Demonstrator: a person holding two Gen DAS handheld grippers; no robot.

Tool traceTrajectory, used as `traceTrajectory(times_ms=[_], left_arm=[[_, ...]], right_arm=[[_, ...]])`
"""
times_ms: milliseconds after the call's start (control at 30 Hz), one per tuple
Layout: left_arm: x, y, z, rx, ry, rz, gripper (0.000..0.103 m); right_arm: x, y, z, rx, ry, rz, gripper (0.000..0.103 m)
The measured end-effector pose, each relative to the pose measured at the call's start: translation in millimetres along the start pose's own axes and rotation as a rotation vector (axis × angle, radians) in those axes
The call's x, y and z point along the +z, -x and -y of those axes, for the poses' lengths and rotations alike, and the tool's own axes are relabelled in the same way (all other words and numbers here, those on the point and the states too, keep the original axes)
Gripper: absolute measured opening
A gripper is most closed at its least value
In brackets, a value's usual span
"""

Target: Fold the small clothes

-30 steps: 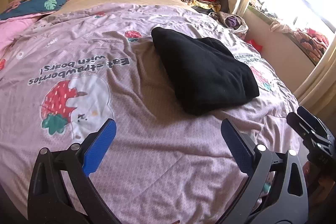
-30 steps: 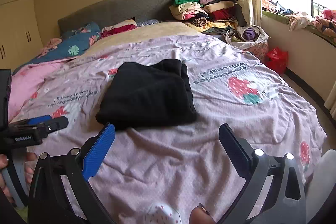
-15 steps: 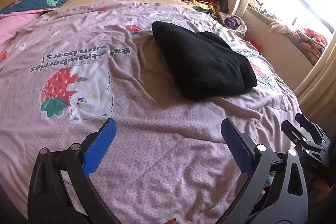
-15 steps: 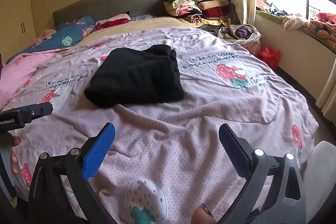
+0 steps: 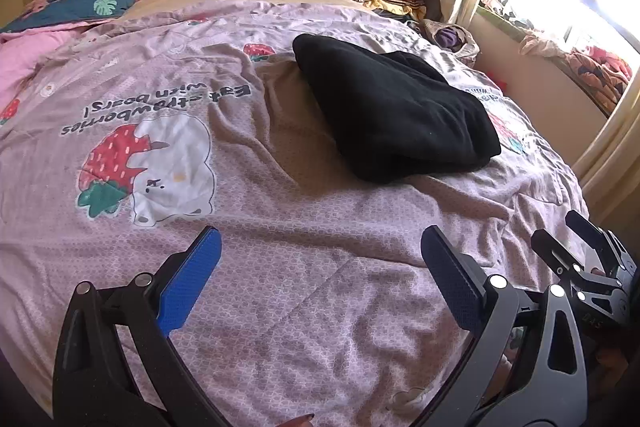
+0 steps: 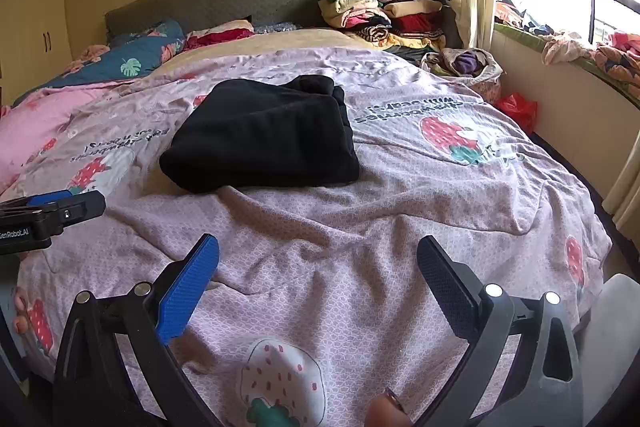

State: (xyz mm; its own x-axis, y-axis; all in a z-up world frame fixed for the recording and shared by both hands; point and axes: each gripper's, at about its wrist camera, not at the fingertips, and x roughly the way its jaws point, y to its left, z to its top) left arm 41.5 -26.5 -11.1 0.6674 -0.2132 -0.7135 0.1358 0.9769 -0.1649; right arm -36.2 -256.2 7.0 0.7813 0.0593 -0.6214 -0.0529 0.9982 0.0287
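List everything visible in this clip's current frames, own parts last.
Black garment: one, black, folded, mid-bed on the quilt.
Quilt: one, lilac with strawberry prints, covers the bed.
Headboard: one, grey, far end.
Pillows: several, blue, pink and red, by the headboard.
Clothes pile: one, mixed colours, far right corner.
Red bag: one, on the floor by the window wall.
Left gripper: open, blue pads, above the near quilt.
Right gripper: open, blue pads, above the near quilt.
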Motion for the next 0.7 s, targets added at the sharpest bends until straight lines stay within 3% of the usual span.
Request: traceTrajectory(times_ms=[700], left_arm=[[-0.1,-0.8,-3.8,0.020,-0.001,-0.003,0.094]], right_arm=[[-0.4,-1.3,2.7,-0.009,-0.013,-0.004,0.099]])
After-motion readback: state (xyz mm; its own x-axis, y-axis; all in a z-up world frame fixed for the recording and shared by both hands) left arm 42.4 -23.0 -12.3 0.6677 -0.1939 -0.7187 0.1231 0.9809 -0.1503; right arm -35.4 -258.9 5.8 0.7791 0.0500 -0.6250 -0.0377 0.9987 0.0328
